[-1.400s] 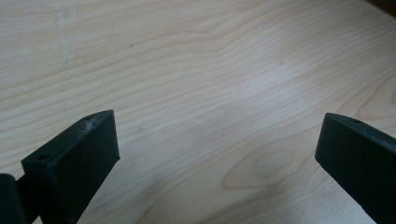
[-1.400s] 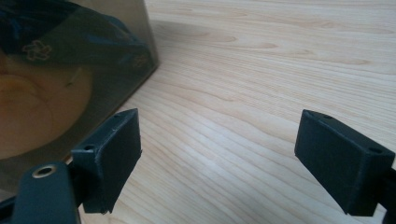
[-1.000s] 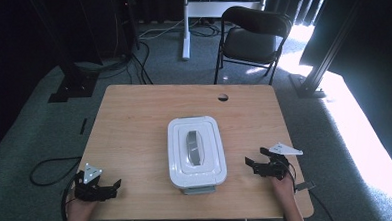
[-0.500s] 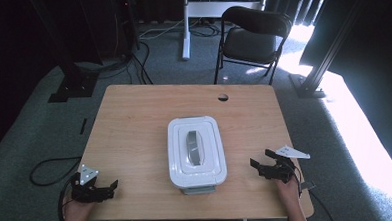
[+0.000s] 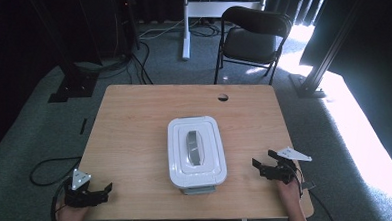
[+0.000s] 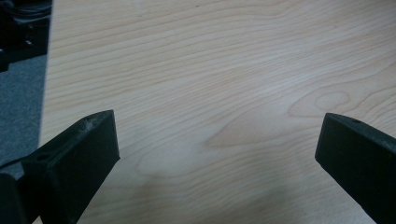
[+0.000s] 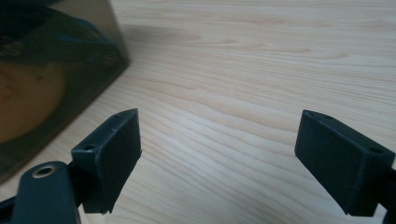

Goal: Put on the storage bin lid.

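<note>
Lidded white container point(image 5: 196, 150) mid-table point(image 5: 134, 128)

Left gripper point(image 5: 106, 188) and right gripper point(image 5: 262, 163) both hover low, fingers spread.

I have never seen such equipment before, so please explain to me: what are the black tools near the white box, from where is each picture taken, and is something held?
A person sits at a wooden table and holds a hand tool with two black jaws in each hand: the left gripper and the right gripper. The high view looks down from above. The other two pictures come from small cameras riding on each gripper, looking along its jaws. On the table lies a white container with a grey handle on its lid. Both grippers are open and hold nothing. In the right gripper view the container's side shows at the left.
</note>
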Demonstrator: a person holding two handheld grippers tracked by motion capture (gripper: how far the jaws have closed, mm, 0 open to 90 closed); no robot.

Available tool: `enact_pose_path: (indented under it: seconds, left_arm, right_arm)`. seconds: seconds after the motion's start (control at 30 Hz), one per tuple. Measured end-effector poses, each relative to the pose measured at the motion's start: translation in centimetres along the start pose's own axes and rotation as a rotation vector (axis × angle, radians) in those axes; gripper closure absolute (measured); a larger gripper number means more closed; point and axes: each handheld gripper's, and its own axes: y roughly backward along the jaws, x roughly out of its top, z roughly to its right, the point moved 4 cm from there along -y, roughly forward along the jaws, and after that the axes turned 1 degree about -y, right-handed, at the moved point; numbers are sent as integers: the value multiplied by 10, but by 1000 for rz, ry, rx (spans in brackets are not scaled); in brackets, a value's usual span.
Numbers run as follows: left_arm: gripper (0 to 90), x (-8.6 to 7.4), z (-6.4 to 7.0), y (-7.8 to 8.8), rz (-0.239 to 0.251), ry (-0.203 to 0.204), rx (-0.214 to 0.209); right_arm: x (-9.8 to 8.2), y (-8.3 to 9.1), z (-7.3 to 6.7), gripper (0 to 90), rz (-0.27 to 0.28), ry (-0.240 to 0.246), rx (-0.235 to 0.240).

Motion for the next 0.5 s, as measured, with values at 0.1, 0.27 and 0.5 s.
enact_pose_path:
  seconds: [0.1, 0.27, 0.5]
  left_arm:
    - [1, -4, -3, 3, -12, 7, 18]
    - [1, -5, -10, 7, -1, 82, 35]
    - [1, -11, -13, 6, -18, 91, 64]
  right_arm:
    - [-4, 6, 3, 129, -1, 12, -62]
    - [-15, 23, 11, 126, -10, -10, -179]
    - [-33, 49, 24, 126, -14, -91, -272]
